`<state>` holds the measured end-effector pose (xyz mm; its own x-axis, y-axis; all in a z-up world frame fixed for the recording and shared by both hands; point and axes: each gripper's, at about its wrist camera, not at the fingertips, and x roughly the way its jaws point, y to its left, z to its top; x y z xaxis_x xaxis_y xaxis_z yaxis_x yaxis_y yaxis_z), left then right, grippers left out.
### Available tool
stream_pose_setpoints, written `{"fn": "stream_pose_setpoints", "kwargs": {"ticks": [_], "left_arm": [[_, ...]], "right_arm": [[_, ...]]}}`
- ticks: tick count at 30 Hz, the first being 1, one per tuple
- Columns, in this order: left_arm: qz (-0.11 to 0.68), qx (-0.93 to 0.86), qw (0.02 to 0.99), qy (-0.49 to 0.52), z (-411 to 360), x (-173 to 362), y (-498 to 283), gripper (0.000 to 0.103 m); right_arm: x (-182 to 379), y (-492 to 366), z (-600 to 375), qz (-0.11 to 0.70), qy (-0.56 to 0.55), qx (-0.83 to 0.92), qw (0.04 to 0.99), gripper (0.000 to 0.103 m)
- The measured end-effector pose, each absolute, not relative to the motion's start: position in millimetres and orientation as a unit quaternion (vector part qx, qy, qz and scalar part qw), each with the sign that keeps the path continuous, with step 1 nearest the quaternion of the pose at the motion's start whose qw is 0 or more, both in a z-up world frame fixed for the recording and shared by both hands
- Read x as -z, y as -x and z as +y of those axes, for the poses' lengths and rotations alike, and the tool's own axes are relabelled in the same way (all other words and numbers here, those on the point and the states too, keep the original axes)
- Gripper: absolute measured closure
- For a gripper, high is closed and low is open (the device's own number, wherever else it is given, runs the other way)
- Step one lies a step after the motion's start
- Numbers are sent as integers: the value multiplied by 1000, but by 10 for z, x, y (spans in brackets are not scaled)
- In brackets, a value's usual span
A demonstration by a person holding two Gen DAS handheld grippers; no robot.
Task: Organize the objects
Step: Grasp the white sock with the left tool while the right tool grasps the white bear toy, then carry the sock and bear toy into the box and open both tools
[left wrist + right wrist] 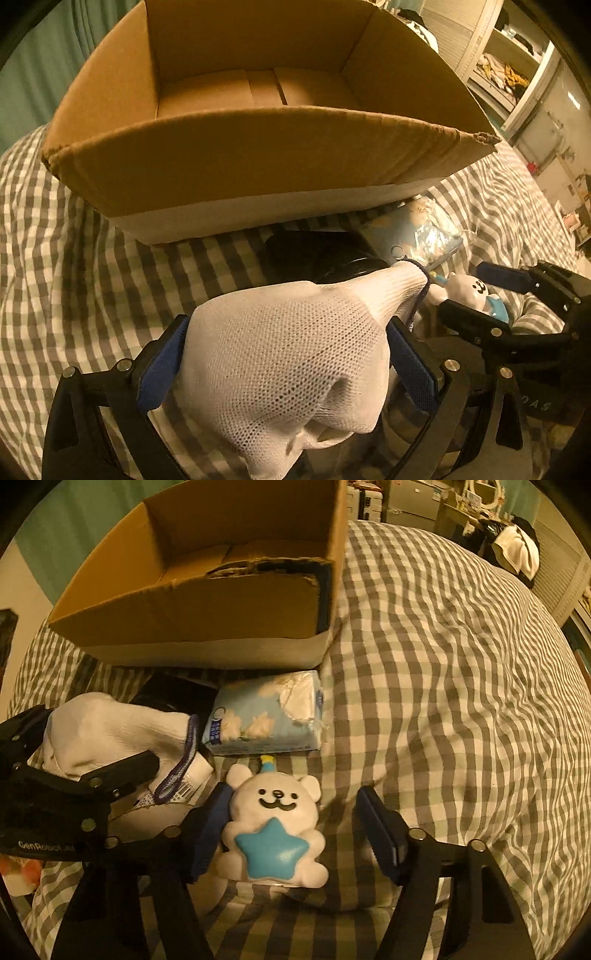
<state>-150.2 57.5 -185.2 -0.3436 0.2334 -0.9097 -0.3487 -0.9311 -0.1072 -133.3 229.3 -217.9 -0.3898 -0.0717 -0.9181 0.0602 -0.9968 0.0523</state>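
Note:
A white knit bundle (280, 362) with a purple loop and a barcode tag lies on the checked bedspread. It fills my left gripper (288, 322), whose blue pads lie against both its sides. A white bear plush (277, 819) with a blue star lies between the jaws of my right gripper (293, 792). The left pad touches the bear and the right pad stands clear of it. The open cardboard box (258, 158) sits just beyond, with nothing visible inside. In the right wrist view the left gripper (92, 738) holds the bundle (110, 727) beside the bear.
A blue tissue pack (266, 716) and a black object (173, 694) lie between the box (184, 616) and the grippers. The grey checked bedspread (443, 664) stretches wide to the right. Shelves with clothes (509, 66) stand beyond the bed.

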Motion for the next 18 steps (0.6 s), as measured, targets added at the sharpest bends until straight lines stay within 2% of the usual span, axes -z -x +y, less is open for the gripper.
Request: {"fn": "stream_pose_setpoints", "kwargs": {"ticks": [3,5,10,18], "left_arm": [[52,-820,181,541,567,1829,1486,9],[54,-822,180,538,561,1814,1473,12],[65,-828,169,530,527,1716,1413,15],[61,-843,159,511,368,1434,1260,21]], "right_arm": [[2183,1289,2206,6,-547,836,49,52],[2189,1289,2133,13,-544,837,54,57],[2170,1233,2099,14,-541,839,52,57],[1803,1111,2273,10,-518,854,48,57]]}}
